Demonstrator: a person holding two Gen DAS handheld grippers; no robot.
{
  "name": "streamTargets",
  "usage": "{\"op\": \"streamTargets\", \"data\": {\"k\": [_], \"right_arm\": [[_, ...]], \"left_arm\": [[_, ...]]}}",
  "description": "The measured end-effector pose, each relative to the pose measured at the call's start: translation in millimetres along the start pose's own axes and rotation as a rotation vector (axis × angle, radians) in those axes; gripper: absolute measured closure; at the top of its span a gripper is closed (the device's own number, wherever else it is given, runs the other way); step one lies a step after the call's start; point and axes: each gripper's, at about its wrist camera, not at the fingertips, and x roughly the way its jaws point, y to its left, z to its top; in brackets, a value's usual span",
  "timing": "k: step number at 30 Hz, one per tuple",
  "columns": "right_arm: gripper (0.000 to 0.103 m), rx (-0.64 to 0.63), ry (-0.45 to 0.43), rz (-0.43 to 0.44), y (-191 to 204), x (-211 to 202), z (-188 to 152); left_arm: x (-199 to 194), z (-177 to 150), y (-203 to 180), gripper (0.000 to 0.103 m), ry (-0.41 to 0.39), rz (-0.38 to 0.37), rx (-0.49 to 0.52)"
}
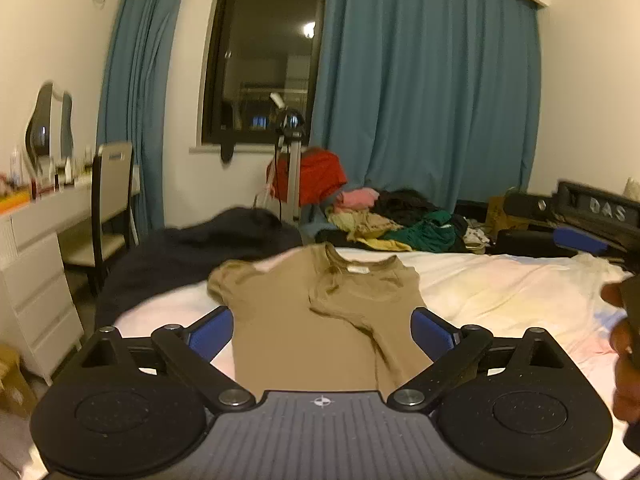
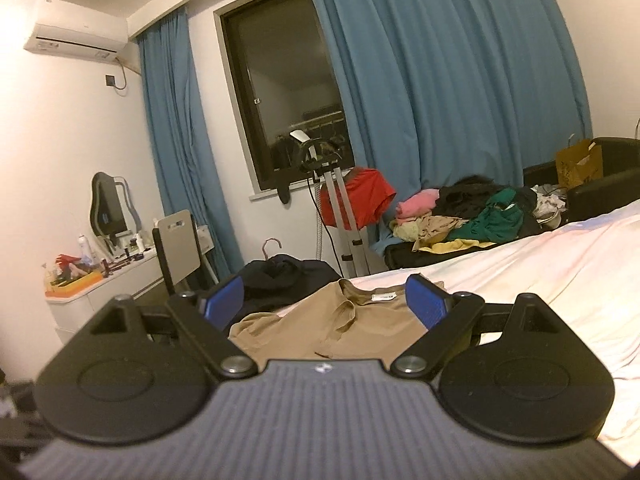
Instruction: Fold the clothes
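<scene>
A bed (image 1: 500, 292) with a pale, softly wrinkled sheet fills the lower part of both views; behind it hang blue pleated curtains (image 1: 420, 80) on either side of a dark window (image 1: 264, 52). A white dresser (image 1: 36, 264) with a curvy mirror (image 1: 48, 120) and a chair (image 1: 112, 196) stands along the left-hand wall, and an air conditioner (image 2: 76, 36) is mounted high on that wall in the right wrist view.

A tan T-shirt (image 1: 320, 320) lies flat on the sheet, collar toward the window, a white label at the neck; one sleeve is folded across the chest, the other spreads onto a dark garment (image 1: 200, 248) at the bed's edge. A heap of mixed clothes (image 1: 392, 224), pink, green, yellow and black, lies beyond, near a red garment (image 1: 320, 176) draped on a metal stand (image 1: 292, 176).

The left gripper (image 1: 322, 330) is spread wide, its blue ribbed pads either side of the shirt's body, grasping nothing. The right gripper (image 2: 326, 304) is likewise released, pads apart above the shirt's collar end. Whether either pad touches the cloth cannot be told.

The shirt's hem is hidden behind the gripper bodies. The right gripper appears blurred at the right edge of the left wrist view.
</scene>
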Motion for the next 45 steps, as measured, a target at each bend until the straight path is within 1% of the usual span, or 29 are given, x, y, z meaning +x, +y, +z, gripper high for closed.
{"op": "streamTargets", "data": {"k": [1, 3, 6, 10, 12, 14, 17, 19, 22, 24, 25, 27, 30, 33, 35, 36, 38, 40, 43, 45], "right_arm": [[0.013, -0.007, 0.002, 0.000, -0.6, -0.6, -4.8], [0.014, -0.028, 0.001, -0.012, -1.1, -0.5, -18.2], [0.014, -0.044, -0.002, -0.026, -2.1, 3.2, -41.2], [0.014, 0.014, 0.026, -0.008, -6.4, 10.9, -66.2], [0.014, 0.018, 0.053, 0.005, -6.9, 15.3, -73.8], [0.014, -0.013, 0.045, 0.001, -5.0, 13.1, -81.9], [0.014, -0.028, 0.059, -0.009, -7.3, 12.7, -92.9], [0.014, -0.016, 0.069, -0.008, -10.3, 12.2, -96.6], [0.013, 0.009, 0.065, -0.020, -13.4, 13.0, -97.2], [0.013, 0.020, 0.062, -0.036, -15.4, 14.4, -98.7], [0.013, 0.021, 0.065, -0.046, -15.6, 16.4, -100.4], [0.013, 0.016, 0.081, -0.067, -17.5, 20.3, -104.4], [0.014, 0.027, 0.111, -0.084, -22.6, 27.3, -110.2], [0.013, 0.051, 0.128, -0.097, -27.5, 34.8, -113.5], [0.014, 0.068, 0.138, -0.099, -31.0, 40.7, -115.4], [0.014, 0.072, 0.142, -0.101, -33.3, 43.4, -116.9], [0.013, 0.067, 0.157, -0.113, -38.8, 50.6, -121.5], [0.014, 0.075, 0.172, -0.128, -44.8, 59.4, -125.8], [0.014, 0.111, 0.198, -0.139, -53.8, 77.7, -129.9], [0.014, 0.117, 0.205, -0.138, -56.9, 88.9, -132.3]], "left_arm": [[2.3, 1.1, -0.8, 0.006, -0.006, 0.002, 0.007], [8.5, -4.6, 1.1, 0.006, -0.013, -0.011, -0.012], [22.9, -23.3, 8.7, 0.006, -0.022, -0.020, -0.050], [44.7, -44.4, 15.0, 0.006, 0.027, -0.008, -0.032], [49.9, -48.8, 16.9, 0.006, 0.030, 0.000, -0.018], [54.8, -52.0, 19.3, 0.006, 0.023, 0.005, -0.008], [68.8, -52.7, 22.6, 0.005, 0.023, 0.012, -0.023], [83.1, -53.0, 24.5, 0.005, 0.038, 0.018, -0.052], [111.5, -57.3, 28.0, 0.001, 0.071, 0.000, -0.114], [136.5, -61.4, 31.5, 0.001, 0.114, -0.010, -0.147], [150.8, -63.6, 35.3, 0.001, 0.144, 0.002, -0.165], [179.8, -67.9, 46.7, 0.001, 0.205, 0.048, -0.225], [220.0, -70.1, 72.1, 0.001, 0.285, 0.116, -0.340], [252.5, -70.6, 100.7, 0.002, 0.283, 0.179, -0.422], [271.4, -70.6, 117.5, 0.002, 0.253, 0.223, -0.433], [280.2, -70.8, 127.2, 0.003, 0.244, 0.234, -0.456], [295.3, -71.2, 148.3, 0.005, 0.220, 0.224, -0.541], [311.1, -70.2, 168.0, 0.005, 0.181, 0.200, -0.633], [336.5, -67.4, 192.9, 0.007, 0.145, 0.163, -0.702], [355.2, -63.0, 203.4, 0.009, 0.132, 0.118, -0.721]]}}
